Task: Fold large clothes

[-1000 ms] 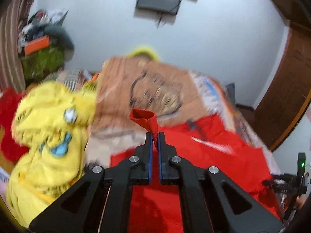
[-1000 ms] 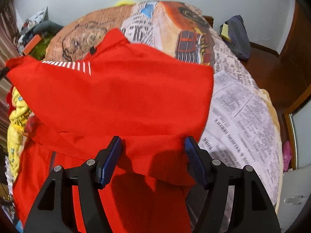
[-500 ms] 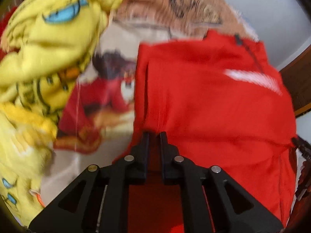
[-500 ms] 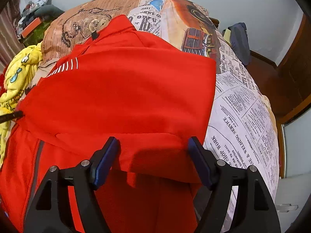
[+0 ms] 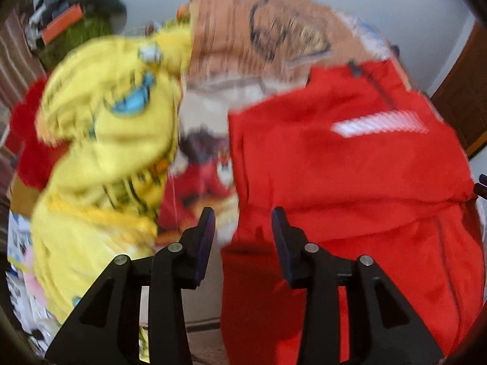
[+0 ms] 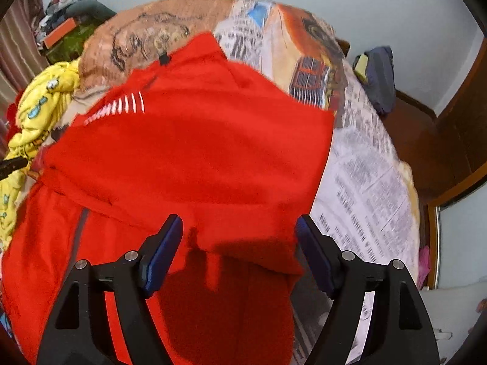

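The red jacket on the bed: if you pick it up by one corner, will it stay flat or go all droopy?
Probably droopy: the red jacket already lies in soft folds. It likely hangs long, since it covers much of the bed. It looks light, so a pinch should lift it.

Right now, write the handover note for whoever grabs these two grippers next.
Left gripper: fingers opening, nothing pinched; it sits over the left edge of the red jacket.
Right gripper: open, fingers either side of the jacket's folded edge, not gripping.
The jacket lies on the bed, one part folded over. A yellow garment is heaped beside it, unfolded.
Left to do: finish the jacket's folds, then the yellow one.
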### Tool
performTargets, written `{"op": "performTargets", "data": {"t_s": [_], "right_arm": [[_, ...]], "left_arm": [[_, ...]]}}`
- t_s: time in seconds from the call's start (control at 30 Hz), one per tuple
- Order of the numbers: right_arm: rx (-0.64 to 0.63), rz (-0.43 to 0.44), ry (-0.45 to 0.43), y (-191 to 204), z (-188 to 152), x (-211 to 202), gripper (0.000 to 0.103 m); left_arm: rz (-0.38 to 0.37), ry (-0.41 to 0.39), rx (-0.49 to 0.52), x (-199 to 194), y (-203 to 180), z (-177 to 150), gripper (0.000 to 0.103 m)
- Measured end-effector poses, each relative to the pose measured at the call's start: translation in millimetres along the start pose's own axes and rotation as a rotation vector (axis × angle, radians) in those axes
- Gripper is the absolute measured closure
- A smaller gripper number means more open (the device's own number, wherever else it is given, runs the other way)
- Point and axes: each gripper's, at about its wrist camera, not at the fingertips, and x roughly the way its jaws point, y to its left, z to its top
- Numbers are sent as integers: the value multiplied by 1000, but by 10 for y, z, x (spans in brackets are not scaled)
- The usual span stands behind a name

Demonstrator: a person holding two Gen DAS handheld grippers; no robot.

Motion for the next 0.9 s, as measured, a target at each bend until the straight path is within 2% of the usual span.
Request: {"op": "performTargets", "data": {"t_s": [0.07,0.17,0.27,0.37,0.57,0.7,0.9], "right_arm": [[-12,-2,-40,14,104,-102,29],[-31,-8,-92,44,285,-195,29],[-49,2,-140,97,508,-235,29],[-62,4,-174,142,729,-199,29],[-67,28,-180,245,1109,121,29],[-70,36,-131,289,1323,485,29],[-90,38,-65,343,1537,932,29]], "left_arm": [[-12,-56,14,-149,-69,150,53],[-44,-128,42,-304,-203,429,50],[-70,-167,70,-333,-394,739,44],[-89,-187,102,-258,-603,999,44],[-125,-148,139,229,-918,1381,43],[-120,-98,86,685,-982,1567,43],[-208,-1,-1,1307,-969,1735,43]]}}
